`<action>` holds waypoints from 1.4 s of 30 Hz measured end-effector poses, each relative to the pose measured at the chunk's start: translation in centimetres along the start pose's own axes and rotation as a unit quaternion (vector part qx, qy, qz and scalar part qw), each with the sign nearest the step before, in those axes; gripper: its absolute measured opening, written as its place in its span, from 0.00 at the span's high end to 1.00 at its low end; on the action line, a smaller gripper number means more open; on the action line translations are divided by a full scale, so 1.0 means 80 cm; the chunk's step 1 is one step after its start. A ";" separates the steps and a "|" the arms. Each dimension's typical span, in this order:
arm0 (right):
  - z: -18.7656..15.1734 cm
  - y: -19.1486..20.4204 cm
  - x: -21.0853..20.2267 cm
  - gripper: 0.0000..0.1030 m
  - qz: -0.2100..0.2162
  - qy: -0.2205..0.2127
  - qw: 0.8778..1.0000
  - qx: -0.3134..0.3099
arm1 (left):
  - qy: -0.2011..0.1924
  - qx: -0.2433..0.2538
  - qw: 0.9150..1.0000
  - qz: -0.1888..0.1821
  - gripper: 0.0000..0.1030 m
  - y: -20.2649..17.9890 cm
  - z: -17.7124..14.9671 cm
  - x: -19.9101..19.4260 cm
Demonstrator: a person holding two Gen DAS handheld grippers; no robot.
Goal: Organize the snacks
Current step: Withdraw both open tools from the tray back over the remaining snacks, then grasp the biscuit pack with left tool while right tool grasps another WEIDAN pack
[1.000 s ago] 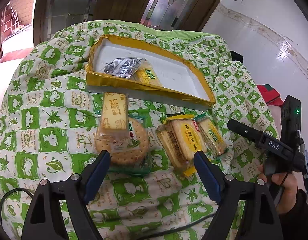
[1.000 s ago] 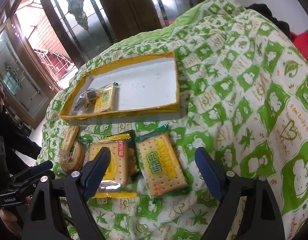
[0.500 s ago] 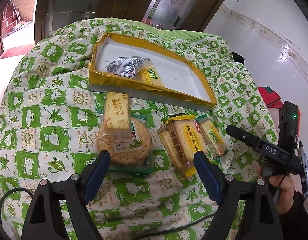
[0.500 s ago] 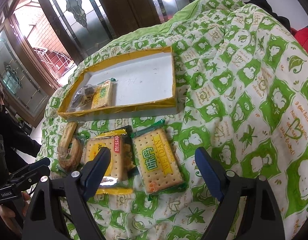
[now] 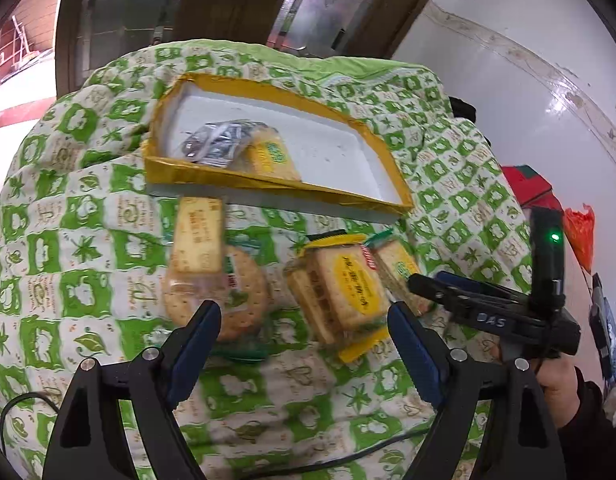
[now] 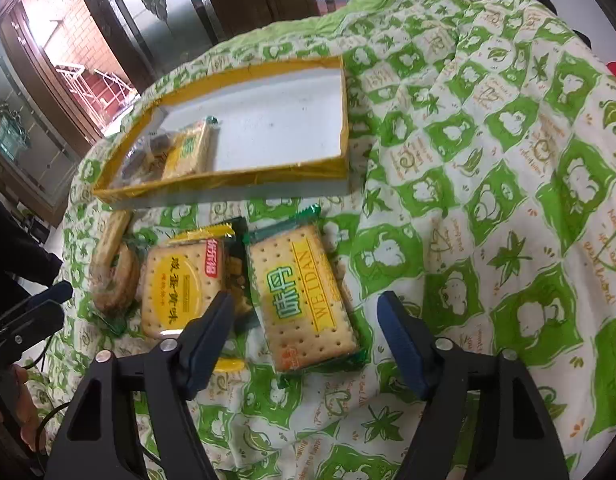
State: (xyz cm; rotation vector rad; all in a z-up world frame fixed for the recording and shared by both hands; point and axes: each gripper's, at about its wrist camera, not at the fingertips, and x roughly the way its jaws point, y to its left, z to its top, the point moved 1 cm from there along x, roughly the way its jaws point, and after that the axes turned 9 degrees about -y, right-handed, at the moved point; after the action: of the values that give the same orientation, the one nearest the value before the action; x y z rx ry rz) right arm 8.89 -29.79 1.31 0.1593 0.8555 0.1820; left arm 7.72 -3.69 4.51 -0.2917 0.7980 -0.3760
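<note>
Green-edged WEIDAN cracker pack (image 6: pixel 304 300), flat

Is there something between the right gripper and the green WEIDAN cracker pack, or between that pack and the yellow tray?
Nothing visible blocks either path. The right gripper has just been closing, its jaws straddling the WEIDAN cracker pack without pressing it. Bare quilt lies between pack and yellow tray; only the tray's low front wall must be cleared.
</note>
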 end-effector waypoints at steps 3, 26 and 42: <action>-0.003 0.001 0.011 0.30 -0.003 0.019 1.000 -0.004 | 0.010 0.015 1.000 0.001 0.15 -0.012 -0.002 0.009; -0.007 0.013 0.042 0.48 -0.017 0.047 0.999 -0.013 | 0.015 0.005 0.998 0.062 0.17 0.048 0.036 0.034; -0.005 0.013 0.048 0.48 -0.021 0.048 0.999 -0.012 | 0.053 0.007 0.993 0.108 0.55 0.069 0.053 0.094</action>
State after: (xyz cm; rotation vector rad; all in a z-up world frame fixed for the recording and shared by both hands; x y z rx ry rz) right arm 10.97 -27.91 -1.53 0.1107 0.9513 0.1625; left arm 16.81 -1.51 0.37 -0.1710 0.9221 -0.1944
